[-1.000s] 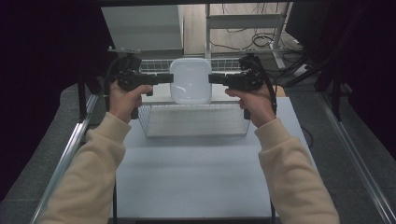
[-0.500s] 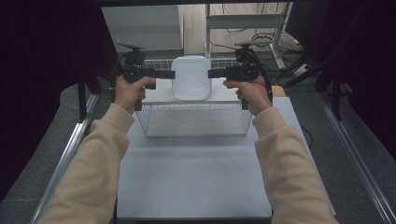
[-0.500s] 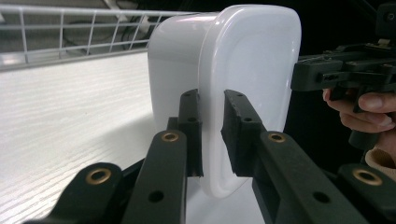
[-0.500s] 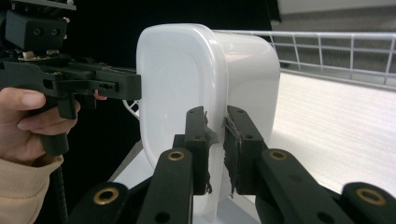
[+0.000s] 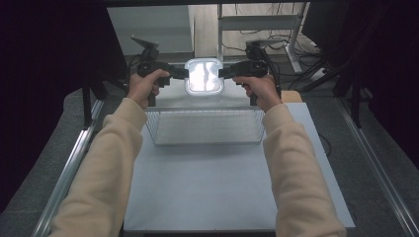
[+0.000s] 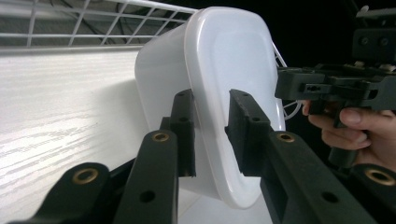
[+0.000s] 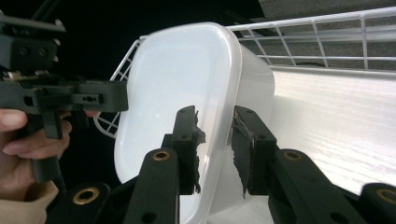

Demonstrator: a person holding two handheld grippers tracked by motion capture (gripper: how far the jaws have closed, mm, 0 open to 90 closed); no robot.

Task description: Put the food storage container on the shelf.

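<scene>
Dark curtains ring a pale grey table; beyond the wire basket, a white lidded tub sits between left gripper and right gripper, jaws just loosening round its rim

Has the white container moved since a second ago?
Yes. The white container, between both claws, has shifted away from the person, beyond the wire basket's far rim.

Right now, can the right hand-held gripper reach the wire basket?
Probably yes: the wire basket lies just nearer the person than the right hand-held gripper, with nothing between. But its jaws, which have just been opening, straddle the white container's rim, so it must draw off that first.
</scene>
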